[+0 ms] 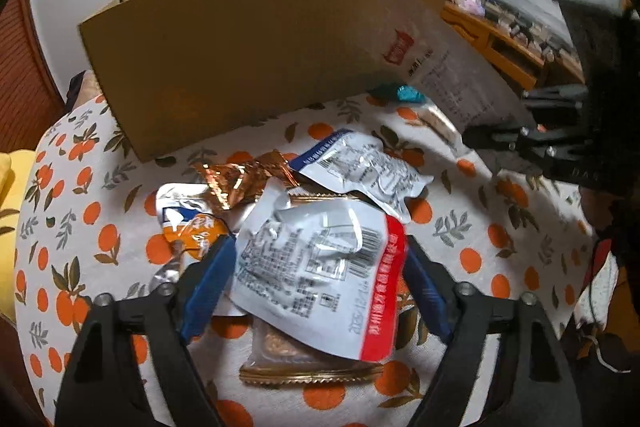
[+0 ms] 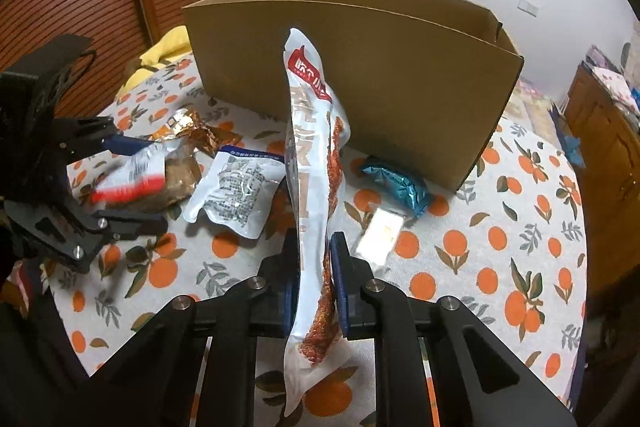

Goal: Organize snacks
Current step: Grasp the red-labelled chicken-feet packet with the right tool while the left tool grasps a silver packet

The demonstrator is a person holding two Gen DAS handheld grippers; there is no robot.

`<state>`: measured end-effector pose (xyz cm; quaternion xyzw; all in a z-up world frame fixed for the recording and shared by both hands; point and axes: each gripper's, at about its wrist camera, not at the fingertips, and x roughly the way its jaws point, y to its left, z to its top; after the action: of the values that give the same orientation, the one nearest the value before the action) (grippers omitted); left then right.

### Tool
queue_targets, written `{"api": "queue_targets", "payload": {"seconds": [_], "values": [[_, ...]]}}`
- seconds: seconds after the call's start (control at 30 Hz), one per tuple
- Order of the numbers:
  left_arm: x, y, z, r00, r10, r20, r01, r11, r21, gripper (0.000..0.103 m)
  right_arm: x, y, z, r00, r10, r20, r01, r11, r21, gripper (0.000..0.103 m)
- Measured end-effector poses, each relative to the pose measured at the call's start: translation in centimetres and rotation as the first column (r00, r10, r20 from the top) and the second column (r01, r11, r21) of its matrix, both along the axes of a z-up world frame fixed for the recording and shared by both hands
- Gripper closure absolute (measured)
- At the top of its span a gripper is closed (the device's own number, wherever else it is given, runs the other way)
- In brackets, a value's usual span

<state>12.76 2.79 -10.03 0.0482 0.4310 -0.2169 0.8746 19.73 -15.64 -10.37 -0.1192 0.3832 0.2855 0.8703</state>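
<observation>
My left gripper (image 1: 316, 263) is shut on a white snack packet with a red edge (image 1: 320, 267), held over a pile of snacks on the table; it also shows in the right wrist view (image 2: 128, 179). My right gripper (image 2: 314, 259) is shut on a tall white snack bag with a red label (image 2: 312, 155), held upright in front of the open cardboard box (image 2: 360, 75). In the left wrist view this bag (image 1: 452, 83) overlaps the box (image 1: 240, 59). On the cloth lie a white packet with a blue edge (image 2: 236, 191), a copper foil wrapper (image 2: 192, 135), a teal packet (image 2: 396, 183) and a clear biscuit pack (image 1: 288, 351).
The round table has an orange-fruit tablecloth (image 2: 500, 247). A small white-and-yellow packet (image 2: 380, 231) lies near the teal one. An orange-white packet (image 1: 188, 223) lies by my left finger. A wooden cabinet (image 2: 604, 131) stands at the right, a yellow cloth (image 2: 164, 47) at the table's far left.
</observation>
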Motion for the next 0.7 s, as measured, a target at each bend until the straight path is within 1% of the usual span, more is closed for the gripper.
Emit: {"api": "queue_targets", "payload": {"seconds": [0.03,0.1,0.13,0.3,0.47,0.7], "values": [[0.0,0.2,0.1,1.000,0.001,0.002,-0.001,1.000,-0.006,0.027,-0.1,0.0,0.0,1.000,-0.002,0.000,0.002,1.000,0.007,0.089],[-0.2,0.5,0.2,1.000,0.005,0.014,-0.005,1.000,0.002,0.039,-0.2,-0.1,0.1,1.000,-0.003,0.000,0.003,1.000,0.016,0.089],[-0.3,0.7,0.3,1.000,0.011,0.017,-0.011,1.000,0.001,0.041,-0.3,-0.1,0.1,1.000,-0.003,-0.001,0.003,1.000,0.023,0.089],[-0.5,2.1,0.5,0.999,0.020,0.026,-0.019,1.000,-0.021,0.057,-0.5,0.0,0.1,1.000,-0.002,-0.002,0.002,1.000,0.030,0.089],[-0.5,1.8,1.5,0.999,0.028,0.041,-0.026,0.999,-0.032,0.058,-0.9,0.1,0.2,1.000,0.002,0.003,-0.002,0.999,0.033,0.091],[-0.9,1.9,3.0,0.996,0.028,0.084,-0.024,0.998,-0.051,0.058,-1.2,0.2,0.7,1.000,-0.005,0.018,0.004,0.999,0.041,0.091]]}}
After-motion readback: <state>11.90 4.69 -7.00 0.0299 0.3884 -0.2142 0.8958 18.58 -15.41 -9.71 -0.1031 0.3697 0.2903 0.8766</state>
